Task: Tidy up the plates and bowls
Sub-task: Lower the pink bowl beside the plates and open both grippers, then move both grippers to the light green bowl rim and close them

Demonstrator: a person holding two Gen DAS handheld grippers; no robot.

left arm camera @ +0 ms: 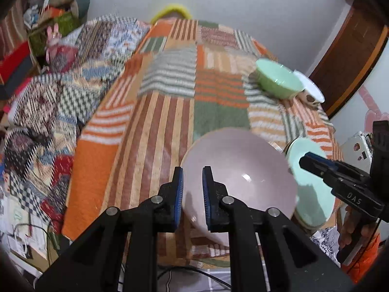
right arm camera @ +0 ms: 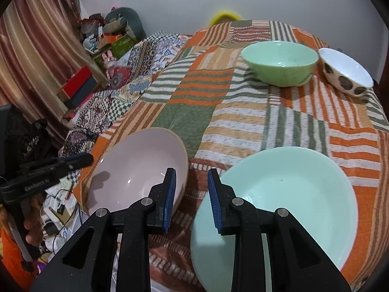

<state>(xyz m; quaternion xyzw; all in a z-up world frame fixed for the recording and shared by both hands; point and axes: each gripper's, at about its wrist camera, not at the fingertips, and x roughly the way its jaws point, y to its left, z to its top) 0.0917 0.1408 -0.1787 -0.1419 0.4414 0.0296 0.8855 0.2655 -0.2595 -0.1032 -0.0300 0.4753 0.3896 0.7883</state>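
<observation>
Right wrist view — glossy pale pink bowl (right arm camera: 136, 168) (tilted), mint bowl (right arm camera: 287, 194) beside.

White letters "DAS" readable on black body of my right gripper (left arm camera: 306, 161), seen off to right of my left tool. White lettering also on body of my left gripper (right arm camera: 85, 159), seen left of my right tool; too blurred to read. Black print on white cloth (left arm camera: 324, 239) low right of my left tool; letters too small to make out. Stickers on white case (left arm camera: 359, 147) far right; nothing legible. No other text, numbers or signs readable.
</observation>
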